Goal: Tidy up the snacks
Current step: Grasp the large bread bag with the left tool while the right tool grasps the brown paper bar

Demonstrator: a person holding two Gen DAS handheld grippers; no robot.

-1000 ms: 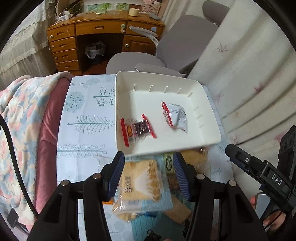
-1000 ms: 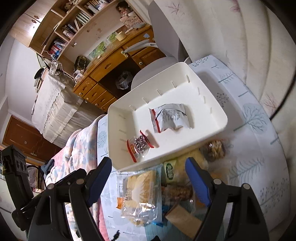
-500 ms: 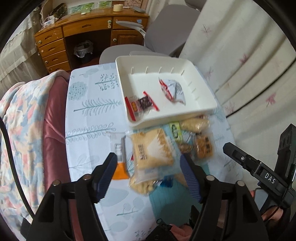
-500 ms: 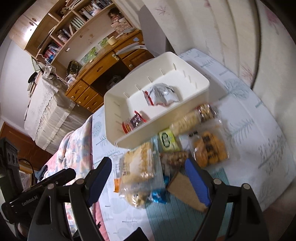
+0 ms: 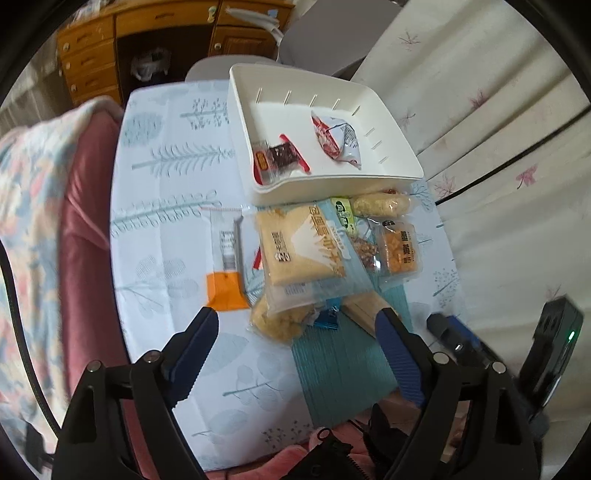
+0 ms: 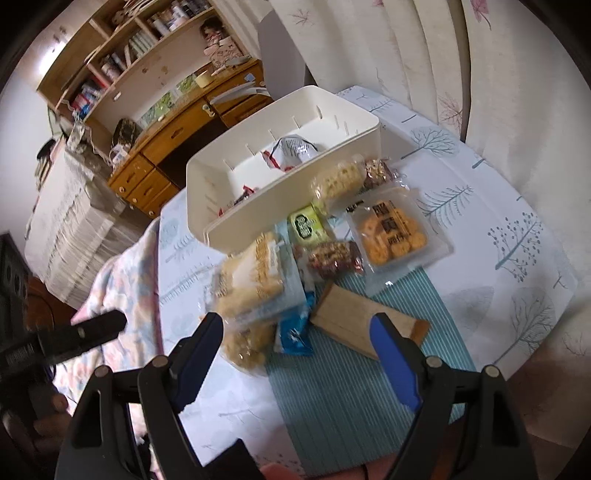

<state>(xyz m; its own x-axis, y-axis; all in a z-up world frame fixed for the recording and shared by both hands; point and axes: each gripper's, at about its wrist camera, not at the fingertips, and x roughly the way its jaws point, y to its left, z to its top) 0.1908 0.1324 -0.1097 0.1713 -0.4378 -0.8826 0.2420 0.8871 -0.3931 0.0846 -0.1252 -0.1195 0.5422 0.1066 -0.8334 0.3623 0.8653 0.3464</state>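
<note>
A white bin [image 5: 402, 173] [image 6: 295, 192] sits at the far side of the table. It holds a red-edged dark snack [image 5: 279, 158] and a silver packet [image 5: 341, 140] [image 6: 295, 147]. In front of it lies a pile of snacks: a large bread pack [image 5: 299, 247] [image 6: 255, 277], an orange-ended wrapper [image 5: 225, 269], a cracker pack [image 5: 399, 251] [image 6: 391, 232], a green packet [image 6: 306, 223], a rice roll [image 5: 380, 205] [image 6: 338, 179], a nut bar [image 6: 332, 258] and a brown packet [image 6: 365, 328]. My left gripper [image 5: 295, 350] and right gripper [image 6: 299, 354] are open and empty, hovering short of the pile.
The table has a white tree-print cloth [image 5: 166, 206] and a teal striped mat [image 6: 362, 387]. A floral blanket over a pink cushion [image 5: 33, 221] lies left. Curtains [image 5: 498, 129] hang right. A wooden desk [image 6: 173, 136] and grey chair [image 5: 317, 33] stand beyond.
Both grippers have drawn back from the bin toward the near table edge, still open. More of the snack pile and the teal mat now shows.
</note>
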